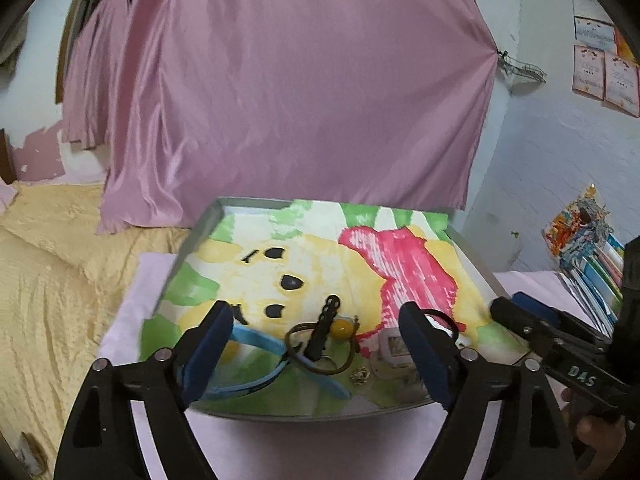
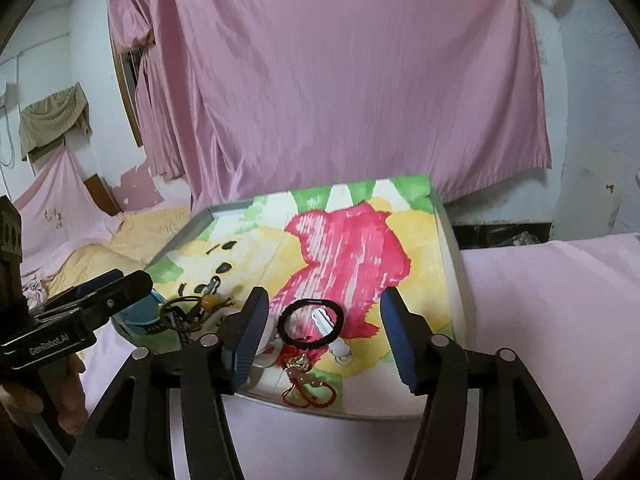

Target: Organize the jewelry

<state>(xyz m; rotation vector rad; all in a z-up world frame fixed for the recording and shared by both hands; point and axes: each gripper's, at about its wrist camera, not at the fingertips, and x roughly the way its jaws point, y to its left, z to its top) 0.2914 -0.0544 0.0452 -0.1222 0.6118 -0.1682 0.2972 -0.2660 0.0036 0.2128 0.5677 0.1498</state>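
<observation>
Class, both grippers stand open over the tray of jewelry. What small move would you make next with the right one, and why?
Probably lower the right gripper onto the black hair tie and close. Its jaws are open and empty, and the tie lies between them on the tray, clear of the red cord bracelet; only a white clip lies under it.

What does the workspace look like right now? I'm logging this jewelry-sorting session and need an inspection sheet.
Surface: metal tray lined with a cartoon-print cloth, on pink sheet.
Job's things: black hair tie, white clip, red cord charm, blue band, yellow bead.
Clutter: books.
Grippers: left hand-held gripper open, empty; right hand-held gripper open, empty.
Cables: nothing seen.
Surroundings: pink curtain, yellow bedspread.
</observation>
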